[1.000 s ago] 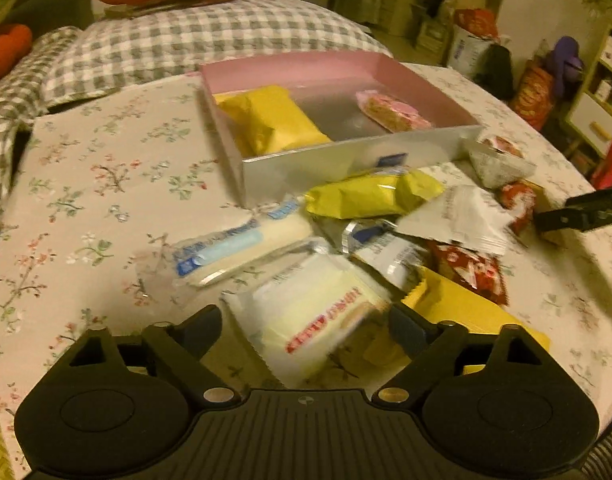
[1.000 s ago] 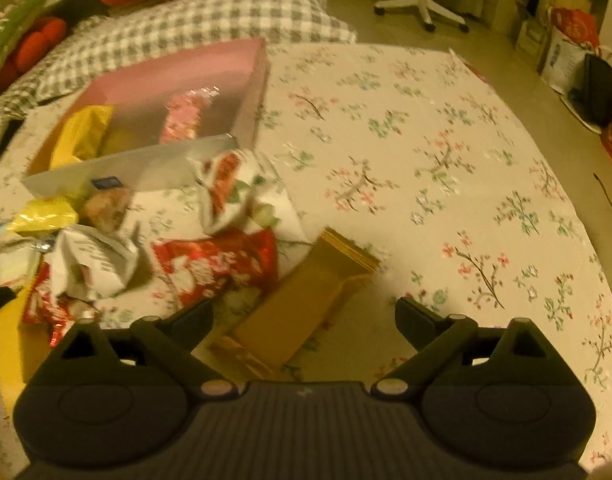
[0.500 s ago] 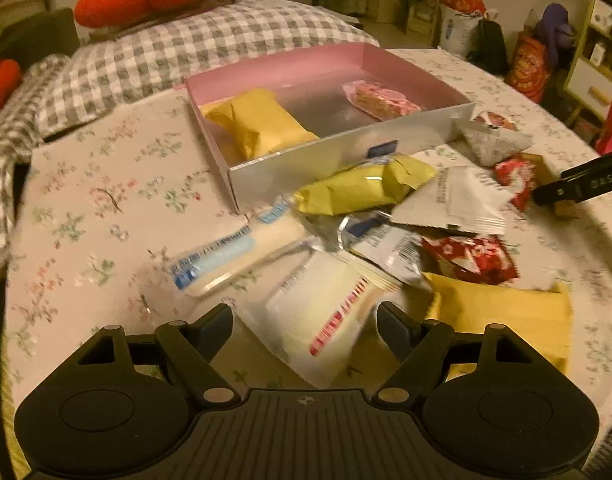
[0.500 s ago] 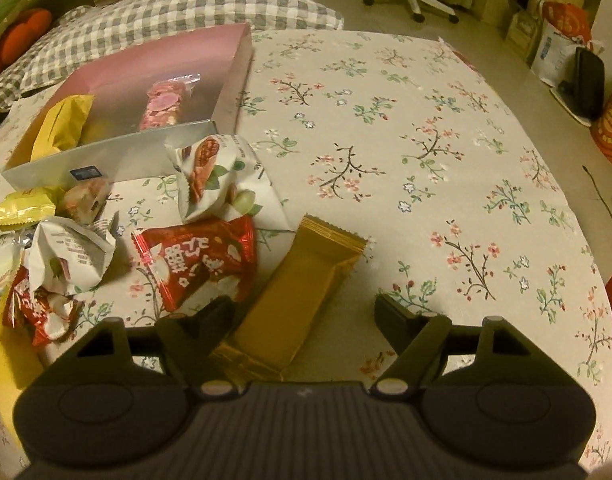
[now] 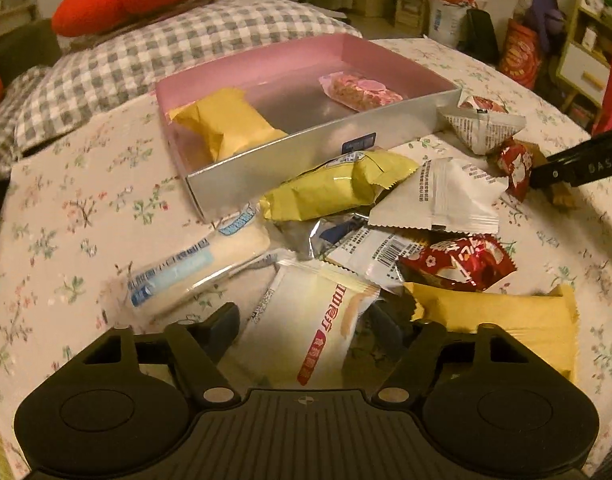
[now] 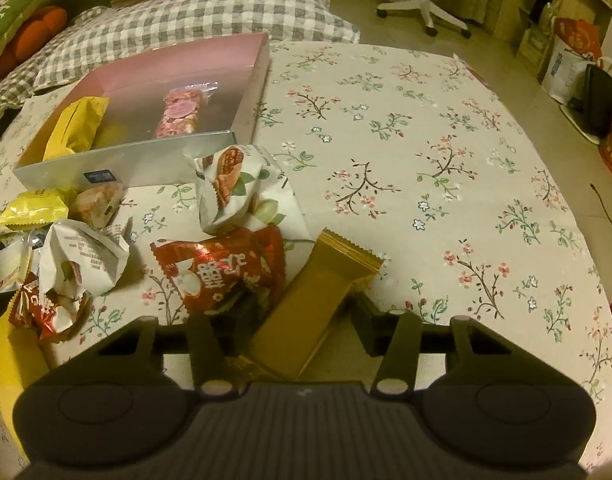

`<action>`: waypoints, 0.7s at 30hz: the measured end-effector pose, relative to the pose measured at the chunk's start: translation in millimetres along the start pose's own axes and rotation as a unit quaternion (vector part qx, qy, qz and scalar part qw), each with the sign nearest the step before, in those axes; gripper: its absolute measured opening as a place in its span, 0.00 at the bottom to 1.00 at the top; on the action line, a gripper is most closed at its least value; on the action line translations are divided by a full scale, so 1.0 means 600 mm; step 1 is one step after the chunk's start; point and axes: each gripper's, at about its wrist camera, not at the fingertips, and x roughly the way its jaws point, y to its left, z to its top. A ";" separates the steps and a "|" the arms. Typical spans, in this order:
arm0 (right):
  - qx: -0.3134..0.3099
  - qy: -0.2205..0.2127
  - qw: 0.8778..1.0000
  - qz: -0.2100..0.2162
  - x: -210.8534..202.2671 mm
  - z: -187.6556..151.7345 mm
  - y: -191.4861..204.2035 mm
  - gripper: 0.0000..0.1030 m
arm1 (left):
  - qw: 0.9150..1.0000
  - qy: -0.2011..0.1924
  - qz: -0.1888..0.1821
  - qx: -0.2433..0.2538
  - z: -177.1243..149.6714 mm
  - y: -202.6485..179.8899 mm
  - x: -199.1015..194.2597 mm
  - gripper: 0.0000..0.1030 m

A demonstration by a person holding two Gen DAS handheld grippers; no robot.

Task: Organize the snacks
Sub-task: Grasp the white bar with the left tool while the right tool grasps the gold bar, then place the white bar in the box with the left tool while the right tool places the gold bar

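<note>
Left wrist view: the left gripper (image 5: 306, 326) points down at a heap of snacks, its jaws closing around a cream-white packet with red lettering (image 5: 306, 336) that lies between them; the fingers (image 5: 222, 330) flank it, but whether the pads yet press on it cannot be told. Just beside this packet lie a clear-wrapped white bar with blue print (image 5: 194, 264), a mustard-yellow pouch (image 5: 502, 316), a red foil packet (image 5: 458, 260), a white triangular sachet (image 5: 438, 196) and a yellow-green wrapper (image 5: 338, 188), all on a floral tablecloth (image 5: 66, 216). Beyond the heap stands the box (image 5: 282, 160), silver outside and pink inside, holding two items well apart: a yellow packet (image 5: 226, 124) in its left part and a pink-topped bar in clear wrap (image 5: 360, 90) in its right part; the floor between them is bare. A finger of the right gripper (image 5: 578, 164) enters at the right edge. Right wrist view: the right gripper (image 6: 298, 322) has its jaws closing on a golden-brown bar (image 6: 318, 304) that lies slantwise between them; contact with the pads cannot be made out. Touching the bar's left side is a red packet with white characters (image 6: 226, 268), and behind that a white nut-printed pouch (image 6: 238, 184) beside the box's (image 6: 154, 156) near right corner. A grey checked cushion (image 6: 194, 12) lies beyond the table.
</note>
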 end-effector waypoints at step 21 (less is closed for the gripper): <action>0.067 -0.002 0.998 0.020 -0.012 0.001 -0.032 0.25 | 0.994 0.026 0.002 -0.105 0.011 0.011 -0.017 0.43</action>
